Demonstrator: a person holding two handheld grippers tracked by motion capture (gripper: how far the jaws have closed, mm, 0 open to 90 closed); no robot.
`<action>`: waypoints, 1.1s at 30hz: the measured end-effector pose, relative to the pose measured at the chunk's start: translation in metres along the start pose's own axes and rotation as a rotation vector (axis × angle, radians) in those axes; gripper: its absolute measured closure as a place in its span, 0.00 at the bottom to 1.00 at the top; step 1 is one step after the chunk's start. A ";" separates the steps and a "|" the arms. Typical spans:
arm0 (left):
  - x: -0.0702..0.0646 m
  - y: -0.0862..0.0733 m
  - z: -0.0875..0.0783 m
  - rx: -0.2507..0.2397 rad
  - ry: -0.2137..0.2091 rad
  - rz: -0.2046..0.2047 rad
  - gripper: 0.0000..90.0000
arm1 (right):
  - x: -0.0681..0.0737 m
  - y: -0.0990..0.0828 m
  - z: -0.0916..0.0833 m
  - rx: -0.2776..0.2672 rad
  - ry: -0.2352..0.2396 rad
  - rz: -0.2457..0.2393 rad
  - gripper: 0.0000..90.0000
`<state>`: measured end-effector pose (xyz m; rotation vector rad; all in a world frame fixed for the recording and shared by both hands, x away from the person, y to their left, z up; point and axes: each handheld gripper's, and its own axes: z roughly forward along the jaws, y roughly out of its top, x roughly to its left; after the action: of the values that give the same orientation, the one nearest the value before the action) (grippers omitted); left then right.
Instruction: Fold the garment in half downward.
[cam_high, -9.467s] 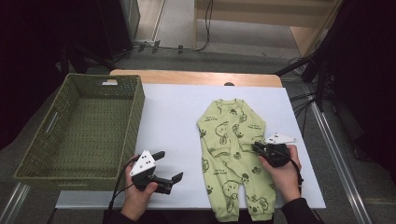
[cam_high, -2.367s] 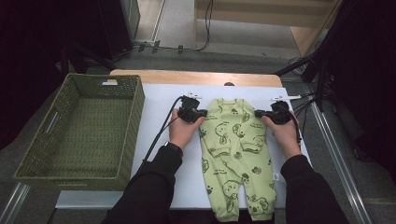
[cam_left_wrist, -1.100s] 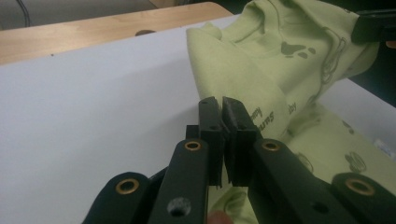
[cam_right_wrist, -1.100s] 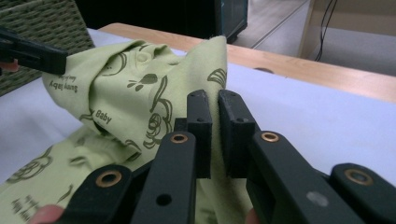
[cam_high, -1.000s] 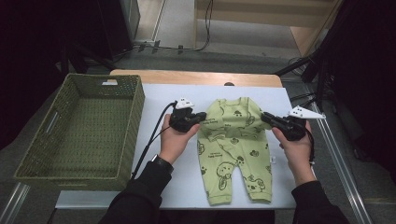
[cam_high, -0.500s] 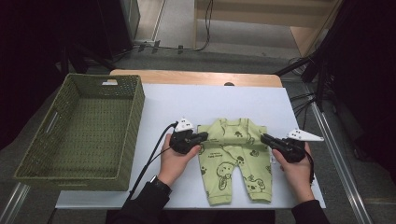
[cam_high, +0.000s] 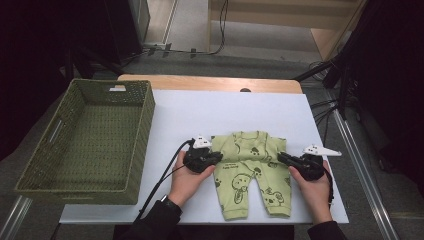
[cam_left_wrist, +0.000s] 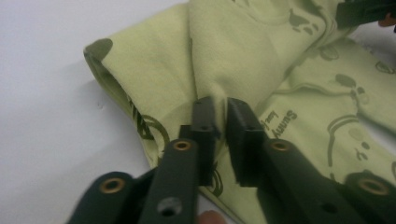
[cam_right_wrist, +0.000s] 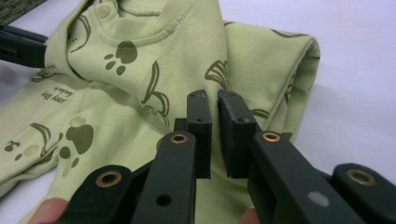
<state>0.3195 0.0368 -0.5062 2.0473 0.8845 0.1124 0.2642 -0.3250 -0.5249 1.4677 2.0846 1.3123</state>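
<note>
A light green baby romper (cam_high: 248, 167) with dark animal prints lies on the white table cover, its top half folded down over the legs. My left gripper (cam_high: 218, 156) is at the fold's left end. In the left gripper view its jaws (cam_left_wrist: 222, 105) have just been opening; a narrow gap shows between them, with a crease of the romper (cam_left_wrist: 261, 51) running loosely into it. My right gripper (cam_high: 280, 156) is at the fold's right end. In the right gripper view it (cam_right_wrist: 212, 98) stays pinched on the doubled cloth of the romper (cam_right_wrist: 140, 70).
A woven green basket (cam_high: 144, 125) stands at the left of the table. The white cover (cam_high: 225, 110) stretches bare behind the romper. A cable trails from the left gripper toward the table's front edge. Dark equipment and cables lie beyond the right edge.
Both hands carried the romper's top toward the person and down onto the legs, making the fold. The left jaws have parted slightly; the right jaws look the same.
</note>
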 end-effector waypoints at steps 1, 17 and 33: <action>0.001 0.002 0.000 -0.006 -0.002 -0.003 0.77 | 0.000 0.000 0.000 -0.003 -0.004 -0.003 0.90; 0.006 0.055 0.030 0.007 0.029 -0.012 0.59 | 0.001 0.000 0.000 -0.008 -0.042 0.011 0.90; -0.001 0.056 0.030 -0.013 -0.018 0.021 0.96 | 0.003 0.017 -0.005 -0.028 -0.034 -0.013 0.71</action>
<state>0.3613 -0.0050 -0.4821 2.0433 0.8492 0.1107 0.2700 -0.3239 -0.5081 1.4526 2.0433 1.2973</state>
